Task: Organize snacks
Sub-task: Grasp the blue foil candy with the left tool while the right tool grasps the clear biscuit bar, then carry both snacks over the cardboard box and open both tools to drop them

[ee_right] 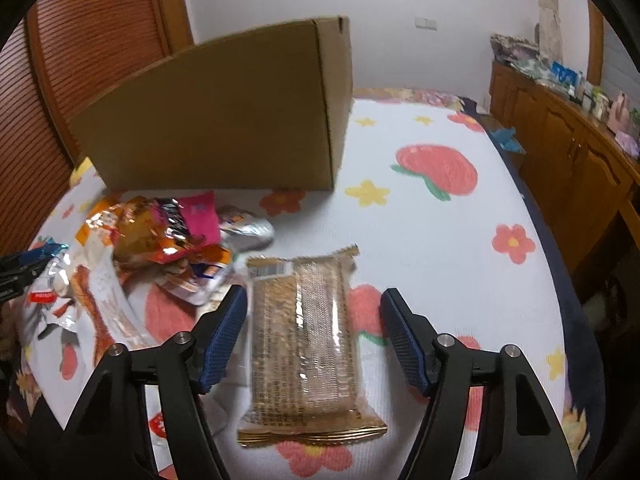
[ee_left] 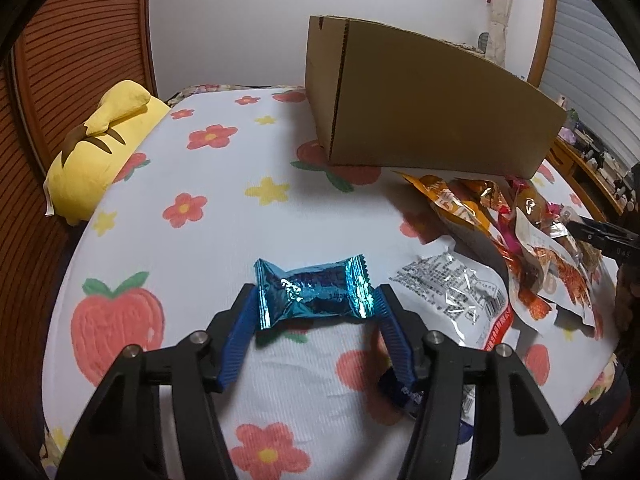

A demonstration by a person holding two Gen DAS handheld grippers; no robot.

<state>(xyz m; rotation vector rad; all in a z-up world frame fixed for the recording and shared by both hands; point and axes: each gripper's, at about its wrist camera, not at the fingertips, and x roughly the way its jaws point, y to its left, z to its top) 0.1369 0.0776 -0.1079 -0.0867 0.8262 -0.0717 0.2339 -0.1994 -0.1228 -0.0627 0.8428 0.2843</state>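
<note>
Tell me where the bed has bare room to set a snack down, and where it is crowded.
Free: the flowered sheet between the yellow plush and the cardboard box, and the stretch right of the box toward the wooden cabinets. Crowded: the snack pile in front of the box, between the two tools.

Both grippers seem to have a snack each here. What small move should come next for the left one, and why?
Probably lift the left gripper toward the cardboard box. Its blue fingers already pinch the blue foil candy by both ends, and the box stands just beyond on the bed. The box's opening isn't visible, so it would need to rise above the rim.
</note>
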